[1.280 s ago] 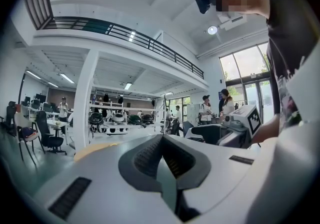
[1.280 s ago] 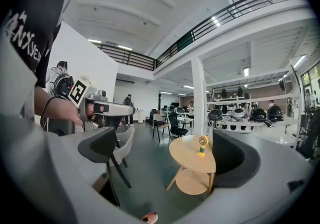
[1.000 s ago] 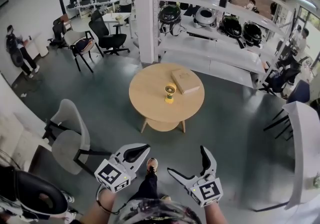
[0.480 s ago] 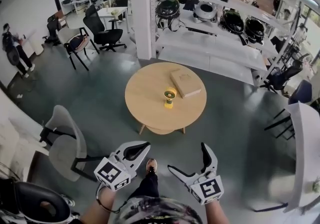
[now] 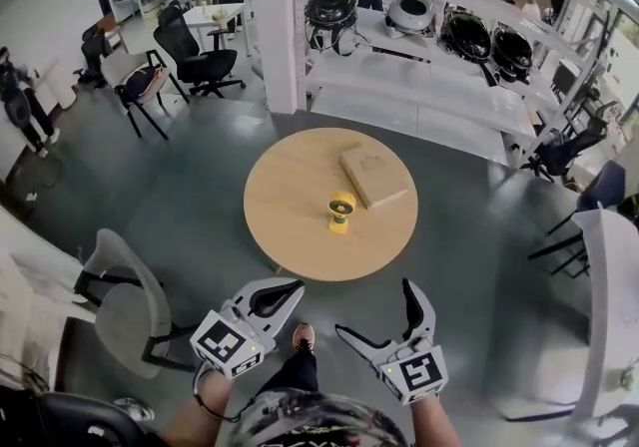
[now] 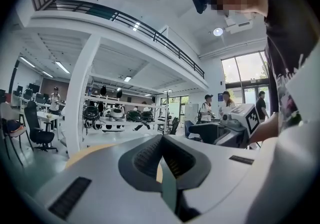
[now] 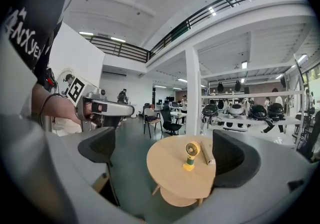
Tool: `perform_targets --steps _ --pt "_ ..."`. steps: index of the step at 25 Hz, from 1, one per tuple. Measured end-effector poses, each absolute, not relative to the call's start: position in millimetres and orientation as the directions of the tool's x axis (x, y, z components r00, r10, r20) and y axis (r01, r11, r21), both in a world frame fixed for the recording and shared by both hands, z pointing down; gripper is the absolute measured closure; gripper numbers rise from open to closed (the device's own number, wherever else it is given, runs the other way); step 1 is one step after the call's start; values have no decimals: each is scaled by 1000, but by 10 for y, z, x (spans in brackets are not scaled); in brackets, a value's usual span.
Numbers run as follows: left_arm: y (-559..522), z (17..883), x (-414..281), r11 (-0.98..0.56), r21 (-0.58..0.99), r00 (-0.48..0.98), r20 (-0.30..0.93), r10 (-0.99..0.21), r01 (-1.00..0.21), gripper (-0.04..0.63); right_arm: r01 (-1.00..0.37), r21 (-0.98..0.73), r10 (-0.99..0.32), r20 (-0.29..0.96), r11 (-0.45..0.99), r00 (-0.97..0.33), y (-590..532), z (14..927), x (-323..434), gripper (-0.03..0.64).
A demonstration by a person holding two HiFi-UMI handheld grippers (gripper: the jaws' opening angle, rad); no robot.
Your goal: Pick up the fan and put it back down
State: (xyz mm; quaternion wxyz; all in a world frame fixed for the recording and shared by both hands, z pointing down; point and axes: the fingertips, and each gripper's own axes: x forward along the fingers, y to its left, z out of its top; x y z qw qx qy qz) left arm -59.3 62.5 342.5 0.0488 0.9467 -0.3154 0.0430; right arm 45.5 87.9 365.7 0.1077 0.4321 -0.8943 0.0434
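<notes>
While nothing is gripped by either tool, the small yellow fan [image 5: 341,211] is seen standing upright on the round wooden worktop [image 5: 285,225] in the middle of the head view, a little right of the worktop's centre. A flat brown box [image 5: 372,176] is laid just above and to the right of the fan, near it but apart from it. Both tongs are held low in the frame, well apart from the worktop and over the grey floor [image 5: 200,166]. The left tongs [image 5: 293,286] are found at lower centre-left; in the left gripper view their jaws are shown closed on each other with nothing between them, and only a sliver of the worktop's edge is glimpsed past them. The right tongs [image 5: 373,312] are found at lower centre-right, and in the right gripper view their jaws are shown spread wide and empty, with the distant fan and worktop framed in the gap. A shoe [image 5: 303,336] is seen on the floor between the two tongs. A grey chair [image 5: 125,295] is placed at the lower left of the head view, and a white pillar [image 5: 275,26] and white shelves [image 5: 419,86] carrying round dark objects are seen along the top.
</notes>
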Motion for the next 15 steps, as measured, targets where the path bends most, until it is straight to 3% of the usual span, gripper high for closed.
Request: perform_targets --steps 15 --pt "-498 3477 -795 -821 110 827 113 -550 -561 578 -808 25 -786 251 589 -565 -229 3653 213 31"
